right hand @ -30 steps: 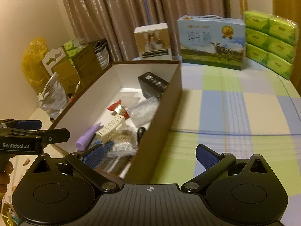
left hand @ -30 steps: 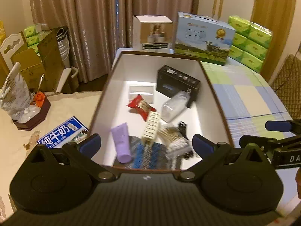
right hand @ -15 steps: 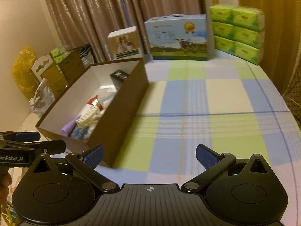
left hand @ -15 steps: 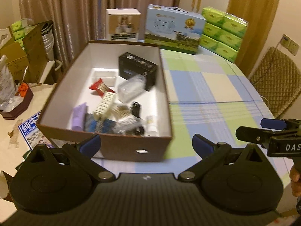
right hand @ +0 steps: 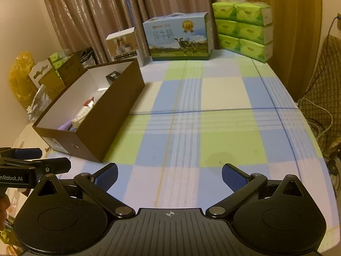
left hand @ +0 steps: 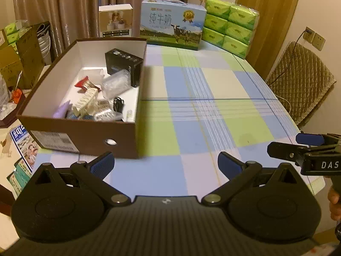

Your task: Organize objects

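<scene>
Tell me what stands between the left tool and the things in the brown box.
Only the brown box's own near wall. The left tool is open and empty over bare tablecloth; the purple tube and other items lie behind that wall.

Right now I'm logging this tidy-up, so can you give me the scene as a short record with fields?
surface: table with checked cloth
container: brown shoe box, lid off, at the table's left edge
box contents: black box, purple tube, red packet, other small items
back row: milk carton, green tissue packs
left hand-held gripper: open, holding nothing
right hand-held gripper: open, holding nothing
</scene>
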The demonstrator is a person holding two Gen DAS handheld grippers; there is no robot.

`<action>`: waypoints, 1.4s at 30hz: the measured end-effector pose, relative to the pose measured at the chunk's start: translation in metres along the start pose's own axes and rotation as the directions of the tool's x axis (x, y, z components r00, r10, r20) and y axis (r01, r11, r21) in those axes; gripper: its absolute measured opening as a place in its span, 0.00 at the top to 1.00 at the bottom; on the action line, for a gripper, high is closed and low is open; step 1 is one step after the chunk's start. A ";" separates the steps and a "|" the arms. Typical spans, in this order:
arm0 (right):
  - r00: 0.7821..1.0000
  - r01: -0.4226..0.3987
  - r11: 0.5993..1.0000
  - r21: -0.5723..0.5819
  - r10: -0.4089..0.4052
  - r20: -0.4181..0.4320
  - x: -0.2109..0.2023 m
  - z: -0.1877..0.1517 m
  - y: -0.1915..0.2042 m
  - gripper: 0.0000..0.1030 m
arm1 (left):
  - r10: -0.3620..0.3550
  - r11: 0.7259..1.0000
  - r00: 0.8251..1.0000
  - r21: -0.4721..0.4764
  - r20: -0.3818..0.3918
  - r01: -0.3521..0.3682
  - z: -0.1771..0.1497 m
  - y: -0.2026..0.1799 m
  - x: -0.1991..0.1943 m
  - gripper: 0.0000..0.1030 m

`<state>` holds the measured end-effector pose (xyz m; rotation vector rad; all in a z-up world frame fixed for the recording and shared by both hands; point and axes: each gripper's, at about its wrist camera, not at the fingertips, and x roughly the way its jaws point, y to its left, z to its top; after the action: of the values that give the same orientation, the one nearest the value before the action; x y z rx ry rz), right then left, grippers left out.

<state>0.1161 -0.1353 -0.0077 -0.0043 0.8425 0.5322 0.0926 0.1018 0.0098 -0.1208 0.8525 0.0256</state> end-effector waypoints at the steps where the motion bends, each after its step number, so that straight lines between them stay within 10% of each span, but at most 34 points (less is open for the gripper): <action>1: 1.000 0.002 1.000 0.001 -0.002 -0.002 -0.004 -0.003 -0.003 0.02 | -0.002 1.000 1.000 0.002 -0.002 0.002 -0.002 -0.004 -0.001 0.01; 42: 1.000 0.004 1.000 -0.016 -0.004 -0.008 -0.043 -0.040 -0.014 0.02 | 0.019 1.000 1.000 -0.001 0.011 -0.019 -0.046 -0.041 -0.038 0.01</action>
<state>0.0704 -0.1752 -0.0067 -0.0228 0.8463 0.5351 0.0359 0.0566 0.0129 -0.1132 0.8429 0.0447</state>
